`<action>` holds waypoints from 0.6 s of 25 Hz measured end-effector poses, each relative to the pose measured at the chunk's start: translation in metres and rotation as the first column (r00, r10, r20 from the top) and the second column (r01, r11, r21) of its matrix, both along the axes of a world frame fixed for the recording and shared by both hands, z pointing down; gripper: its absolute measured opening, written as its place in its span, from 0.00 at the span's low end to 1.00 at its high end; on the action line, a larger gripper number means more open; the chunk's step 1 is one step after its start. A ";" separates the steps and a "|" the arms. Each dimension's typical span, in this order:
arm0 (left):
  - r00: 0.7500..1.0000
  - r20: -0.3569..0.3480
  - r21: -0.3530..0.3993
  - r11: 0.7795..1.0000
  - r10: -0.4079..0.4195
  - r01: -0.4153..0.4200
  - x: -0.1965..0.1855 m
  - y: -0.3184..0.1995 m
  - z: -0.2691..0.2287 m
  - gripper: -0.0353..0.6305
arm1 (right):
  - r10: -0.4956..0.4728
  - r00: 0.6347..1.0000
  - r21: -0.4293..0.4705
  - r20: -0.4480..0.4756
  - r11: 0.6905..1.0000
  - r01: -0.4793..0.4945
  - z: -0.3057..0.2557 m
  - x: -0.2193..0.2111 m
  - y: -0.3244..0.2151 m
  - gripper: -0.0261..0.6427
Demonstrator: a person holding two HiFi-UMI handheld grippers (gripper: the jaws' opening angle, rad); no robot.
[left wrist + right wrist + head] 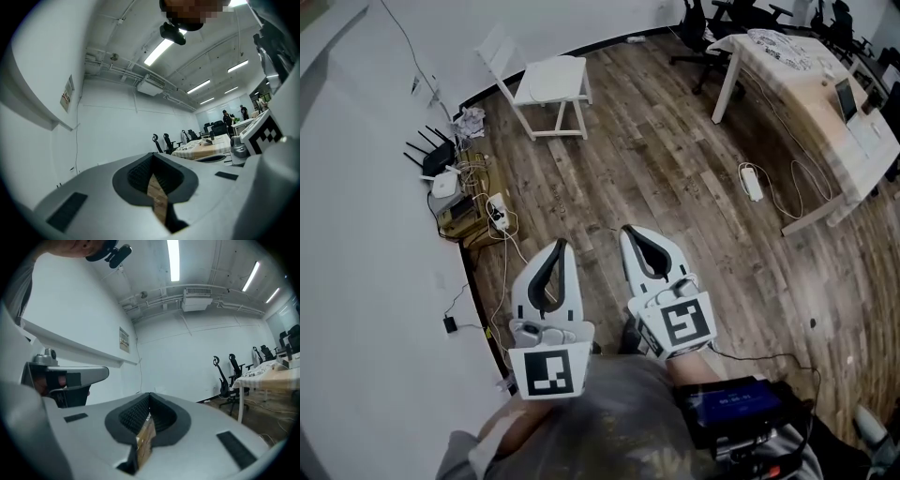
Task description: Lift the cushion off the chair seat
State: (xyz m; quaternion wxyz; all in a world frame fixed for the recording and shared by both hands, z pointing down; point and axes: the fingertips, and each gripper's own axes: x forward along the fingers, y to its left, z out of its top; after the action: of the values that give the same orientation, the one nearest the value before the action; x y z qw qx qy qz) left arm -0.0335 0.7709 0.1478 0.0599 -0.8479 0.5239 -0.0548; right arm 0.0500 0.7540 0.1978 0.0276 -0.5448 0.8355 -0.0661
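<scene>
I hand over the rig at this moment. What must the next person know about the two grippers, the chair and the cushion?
Left gripper: shut, empty, held in front of the person.
Right gripper: shut, empty, beside the left one.
White chair: far ahead across the wooden floor, near the wall. The pale cushion lies on its seat, untouched.
Done: nothing yet.
Left: walk to the chair, open the jaws, grip the cushion, lift it off the seat.
</scene>
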 end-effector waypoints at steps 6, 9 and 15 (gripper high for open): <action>1.000 0.000 0.006 1.000 -0.002 0.002 0.011 -0.016 -0.001 0.06 | -0.007 1.000 0.009 0.008 1.000 0.007 -0.002 0.011 -0.015 0.05; 1.000 -0.007 0.001 1.000 -0.011 0.011 0.012 -0.025 0.001 0.06 | -0.013 1.000 0.006 0.004 1.000 0.013 0.000 0.013 -0.024 0.05; 0.999 -0.028 -0.037 0.999 -0.024 0.023 0.007 -0.061 0.020 0.06 | -0.038 0.999 -0.034 -0.013 0.999 0.038 0.020 0.005 -0.058 0.05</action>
State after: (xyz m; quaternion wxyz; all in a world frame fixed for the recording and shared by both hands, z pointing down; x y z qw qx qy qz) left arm -0.0267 0.7097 0.1676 0.0360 -0.8434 0.5334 -0.0530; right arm 0.0548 0.6960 0.2177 0.0116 -0.5295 0.8447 -0.0771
